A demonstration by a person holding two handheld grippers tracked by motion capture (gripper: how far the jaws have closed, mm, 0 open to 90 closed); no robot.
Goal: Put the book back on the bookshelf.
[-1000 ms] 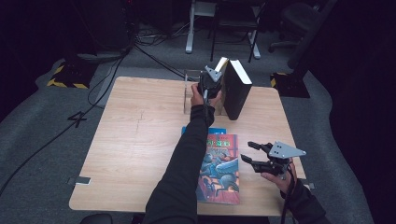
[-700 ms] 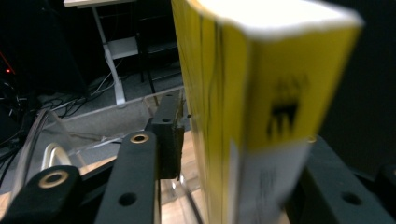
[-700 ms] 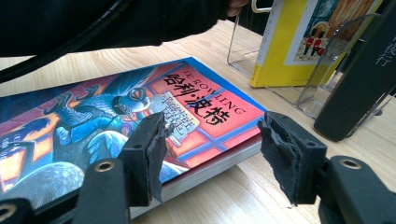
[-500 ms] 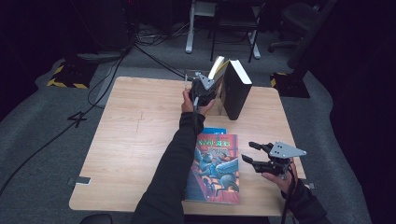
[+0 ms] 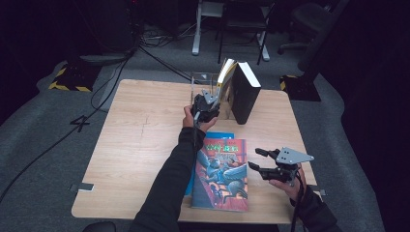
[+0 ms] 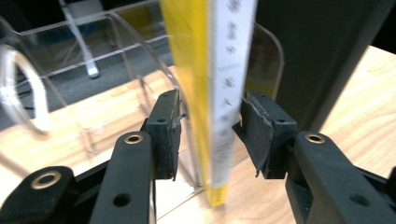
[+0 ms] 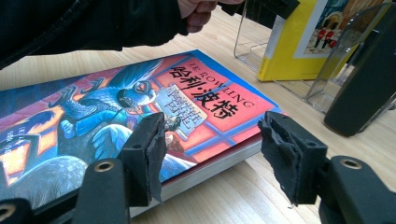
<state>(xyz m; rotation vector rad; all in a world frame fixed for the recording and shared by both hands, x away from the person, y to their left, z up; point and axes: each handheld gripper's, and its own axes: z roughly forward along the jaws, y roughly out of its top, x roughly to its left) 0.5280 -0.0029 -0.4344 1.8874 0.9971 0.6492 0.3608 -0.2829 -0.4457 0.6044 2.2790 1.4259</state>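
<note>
Straddling: left gripper (image 6: 210, 135), jaws just closing, loose around yellow book (image 6: 212, 70)
Idle: right gripper (image 7: 210, 154), released
Books: three standing/flat, counting black book (image 5: 244, 94), illustrated book (image 5: 222, 171)

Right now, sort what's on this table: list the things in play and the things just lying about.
In play:
- thin yellow book, upright between the open left gripper pads
- clear acrylic book stand

Lying about:
- thick black book, upright in the stand
- colourful illustrated paperback, flat on the wooden table
- right gripper, open, idle
</note>
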